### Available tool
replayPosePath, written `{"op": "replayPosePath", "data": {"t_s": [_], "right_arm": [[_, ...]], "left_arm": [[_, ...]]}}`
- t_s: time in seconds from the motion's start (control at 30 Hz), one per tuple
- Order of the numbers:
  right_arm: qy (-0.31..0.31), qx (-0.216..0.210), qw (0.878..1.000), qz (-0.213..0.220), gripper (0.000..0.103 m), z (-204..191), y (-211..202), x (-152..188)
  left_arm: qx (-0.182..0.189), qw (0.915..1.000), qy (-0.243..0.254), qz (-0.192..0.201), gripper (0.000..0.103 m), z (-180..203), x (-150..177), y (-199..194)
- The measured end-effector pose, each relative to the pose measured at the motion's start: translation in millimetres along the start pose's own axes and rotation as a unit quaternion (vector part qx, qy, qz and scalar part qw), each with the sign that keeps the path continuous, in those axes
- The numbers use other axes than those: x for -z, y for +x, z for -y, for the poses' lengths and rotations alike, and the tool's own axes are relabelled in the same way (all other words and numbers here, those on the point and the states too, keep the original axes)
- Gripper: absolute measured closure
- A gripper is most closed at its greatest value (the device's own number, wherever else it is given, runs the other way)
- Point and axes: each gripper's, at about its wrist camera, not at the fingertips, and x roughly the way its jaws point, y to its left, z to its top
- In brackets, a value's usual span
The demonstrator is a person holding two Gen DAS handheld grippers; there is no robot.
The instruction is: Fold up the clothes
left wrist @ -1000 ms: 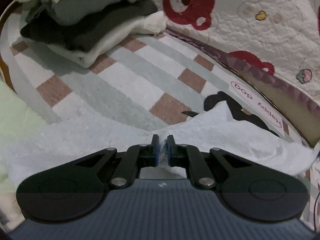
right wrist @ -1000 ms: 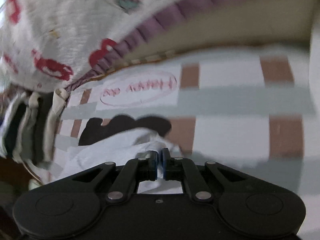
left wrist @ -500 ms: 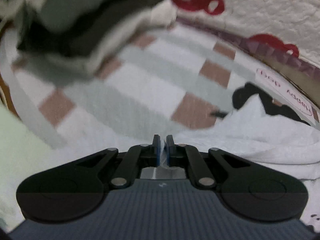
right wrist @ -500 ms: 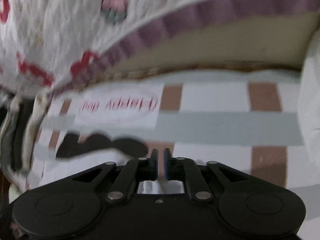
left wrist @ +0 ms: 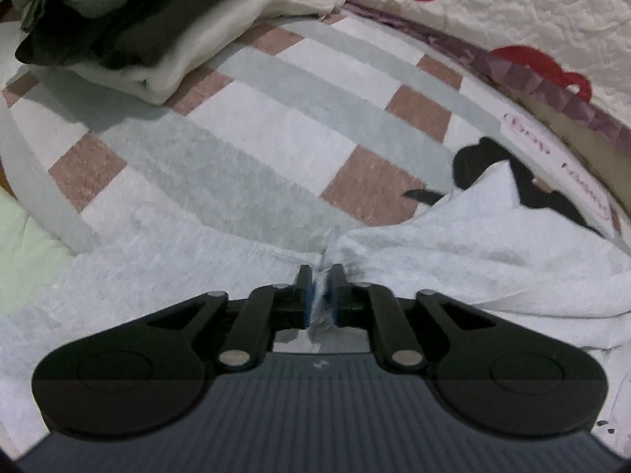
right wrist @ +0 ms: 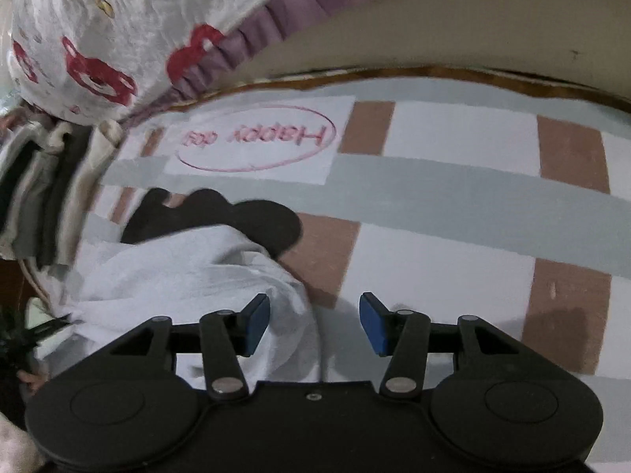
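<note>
A pale blue-white garment [left wrist: 473,244] lies rumpled on a checked sheet [left wrist: 276,130]. My left gripper [left wrist: 320,272] is shut on a pinched fold of its edge. In the right wrist view the same garment [right wrist: 189,272] is bunched at the lower left, partly under my right gripper [right wrist: 314,315], which stands open with its blue pads [right wrist: 258,323] wide apart and nothing clamped between them.
A stack of folded clothes [left wrist: 130,27] sits at the far left of the bed. A white quilt with red bears [left wrist: 512,12] runs along the back. A "Happy dog" print [right wrist: 256,142] and a black dog shape [right wrist: 221,216] mark the sheet.
My right gripper has opened and let go of the garment, which now lies on the sheet. My left gripper stays shut on the cloth and has shifted slightly.
</note>
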Motion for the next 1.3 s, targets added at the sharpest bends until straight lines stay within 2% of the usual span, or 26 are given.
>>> {"op": "replayPosePath", "data": {"t_s": [0.07,0.13,0.2,0.27,0.3,0.33,0.4,0.47,0.5,0.57,0.63,0.7,0.73,0.87,1.0,1.07,1.13,1.23,1.27,1.3], "right_arm": [[-0.036,0.020,0.999,-0.005,0.048,-11.7,8.0,1.6],[-0.062,0.002,0.998,0.004,0.048,-22.5,9.1,1.9],[-0.061,-0.033,0.998,-0.003,0.054,-30.3,11.9,-0.1],[-0.056,-0.027,0.998,-0.018,0.098,-40.6,15.8,-3.4],[-0.049,-0.021,0.998,-0.016,0.097,-46.5,15.0,-4.9],[-0.046,-0.013,0.999,-0.011,0.098,-52.9,12.7,-6.5],[-0.058,0.016,0.998,0.029,0.098,-68.2,-3.6,-10.8],[-0.064,0.038,0.992,0.098,0.099,-78.3,-35.3,-15.3],[-0.063,0.048,0.986,0.143,0.099,-80.7,-58.8,-15.3],[-0.038,0.041,0.971,0.230,0.100,-78.0,-113.9,-9.9],[-0.050,0.062,0.954,0.288,0.100,-79.6,-154.5,1.1],[-0.082,0.093,0.939,0.320,0.100,-84.7,-182.2,15.8],[-0.086,0.091,0.938,0.322,0.100,-84.2,-189.7,23.0],[-0.097,0.081,0.935,0.330,0.100,-82.1,-220.0,51.0],[-0.052,-0.001,0.948,0.314,0.100,-74.6,-250.4,66.5],[-0.014,-0.072,0.956,0.284,0.100,-65.5,-260.2,69.7],[-0.016,-0.087,0.961,0.263,0.100,-64.7,-260.7,71.0],[-0.057,-0.031,0.968,0.241,0.100,-70.0,-246.6,56.4],[-0.042,-0.032,0.969,0.241,0.100,-63.3,-236.9,40.1],[-0.027,-0.033,0.970,0.240,0.100,-56.7,-227.3,23.8]], "left_arm": [[-0.004,1.0000,0.005,-0.002,0.088,1.3,1.0,1.0],[-0.006,1.0000,0.005,-0.004,0.084,1.5,1.3,1.8],[-0.005,1.0000,0.000,-0.003,0.081,-1.0,1.8,2.5],[-0.002,1.0000,0.006,-0.003,0.084,-0.3,2.3,2.2],[-0.005,0.9998,0.018,0.001,0.093,3.2,2.5,0.1],[-0.013,0.9992,0.037,0.010,0.097,9.6,2.8,-3.7],[-0.021,0.9968,0.069,0.033,0.098,21.3,0.5,-17.2],[-0.013,0.9935,0.081,0.079,0.098,29.5,-11.3,-48.5],[-0.009,0.9910,0.087,0.101,0.098,33.7,-17.2,-64.1],[-0.001,0.9842,0.099,0.146,0.098,41.9,-28.9,-95.4],[0.008,0.9753,0.111,0.191,0.098,50.1,-40.7,-126.7],[0.016,0.9640,0.122,0.236,0.098,58.3,-52.4,-158.0],[0.018,0.9601,0.128,0.248,0.098,61.2,-53.9,-169.3],[0.019,0.9535,0.158,0.256,0.098,67.2,-41.6,-197.0],[0.017,0.9467,0.188,0.260,0.098,72.2,-28.5,-222.4],[0.007,0.9455,0.216,0.244,0.098,72.8,-20.8,-224.0],[-0.005,0.9451,0.243,0.219,0.098,74.6,-21.0,-217.0],[-0.014,0.9433,0.285,0.169,0.098,97.1,-64.4,-170.4],[-0.026,0.9368,0.304,0.171,0.098,110.7,-84.3,-151.5],[-0.044,0.9265,0.327,0.181,0.098,128.4,-108.2,-130.6]]}}
